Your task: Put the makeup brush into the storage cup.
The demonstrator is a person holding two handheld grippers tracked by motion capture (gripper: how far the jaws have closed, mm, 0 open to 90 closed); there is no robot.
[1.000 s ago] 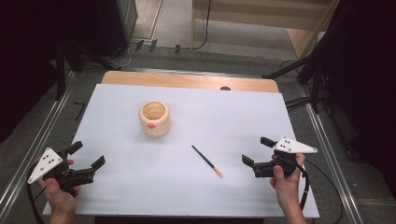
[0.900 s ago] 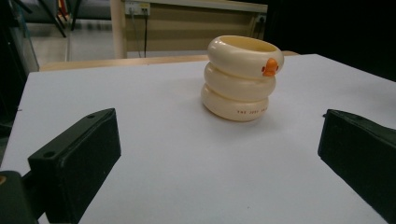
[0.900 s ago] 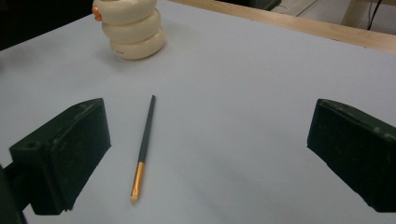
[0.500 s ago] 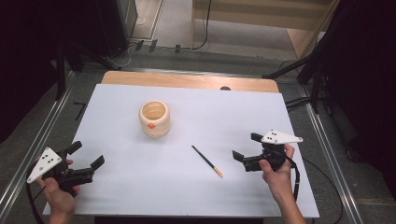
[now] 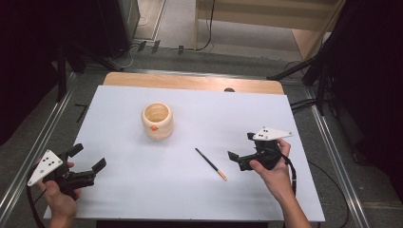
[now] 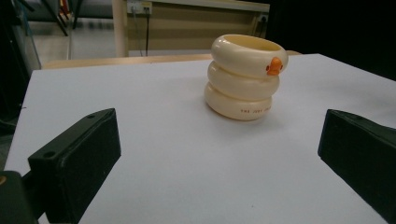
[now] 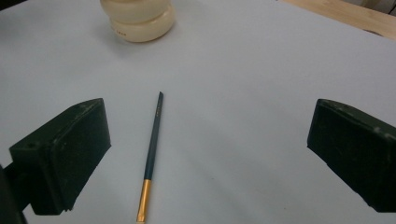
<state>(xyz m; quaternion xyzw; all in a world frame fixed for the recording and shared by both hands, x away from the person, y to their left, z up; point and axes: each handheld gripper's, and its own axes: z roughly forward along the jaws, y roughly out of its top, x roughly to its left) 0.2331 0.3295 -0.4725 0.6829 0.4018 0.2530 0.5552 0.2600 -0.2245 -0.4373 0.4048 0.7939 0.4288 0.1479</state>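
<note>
Both my grippers gape wide, holding nothing.

Nearest me, my left gripper [image 5: 88, 157] sits at the sheet's [image 5: 190, 199] near-left corner. My right gripper [image 5: 241, 146] hovers just right of the pen [image 5: 210, 164], gold end toward me. Farther off, the cream cup [image 5: 157, 120] stands upright, its orange knob facing me.

A cup [image 5: 157, 120] stands on the white sheet [image 5: 199, 109] covering the table, toward the far left of centre. A brush [image 5: 210, 163] lies flat on the sheet nearer the person and to the right of the cup, well apart from it. The right gripper [image 5: 241, 149] sits just right of the brush, jaws spread and facing it. The left gripper [image 5: 88, 159] rests at the near left corner, jaws apart, the cup well beyond them.
</note>
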